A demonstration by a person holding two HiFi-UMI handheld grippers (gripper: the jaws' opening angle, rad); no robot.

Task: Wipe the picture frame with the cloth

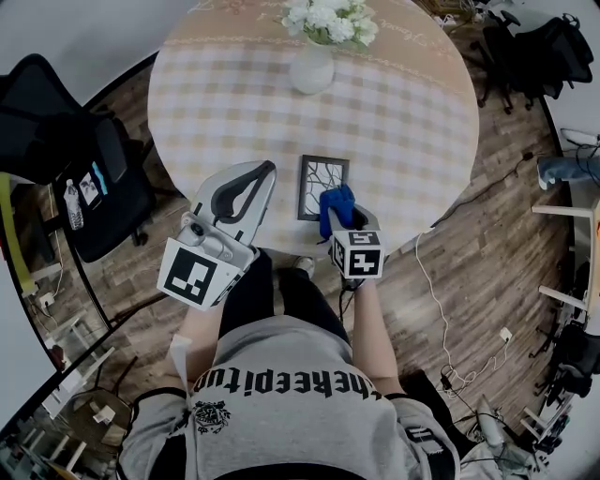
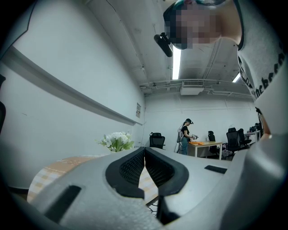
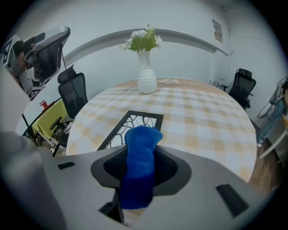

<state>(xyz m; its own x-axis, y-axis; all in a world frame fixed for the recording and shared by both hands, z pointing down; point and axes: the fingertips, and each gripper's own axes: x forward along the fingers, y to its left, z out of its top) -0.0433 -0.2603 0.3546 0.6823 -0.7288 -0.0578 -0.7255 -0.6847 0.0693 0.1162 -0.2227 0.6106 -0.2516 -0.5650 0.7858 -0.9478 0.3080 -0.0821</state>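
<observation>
Jaws of the left gripper are pressed together at their tips with nothing between them, as the left gripper view shows. This gripper is held up over the near left edge of the surface, tilted, with its tips pointing toward the far side.

Just to its right, the picture frame lies flat close to the near edge of the round, checked surface. It has a dark border and a branching line pattern inside.

Straight beyond the frame, at the far edge, a white vase stands upright with white flowers in it.

The right gripper sits at the frame's near right corner, its jaws clamped on a blue cloth. In the right gripper view the cloth stands out past the jaw tips and overlaps the frame's near border. Whether it touches the frame cannot be told.
</observation>
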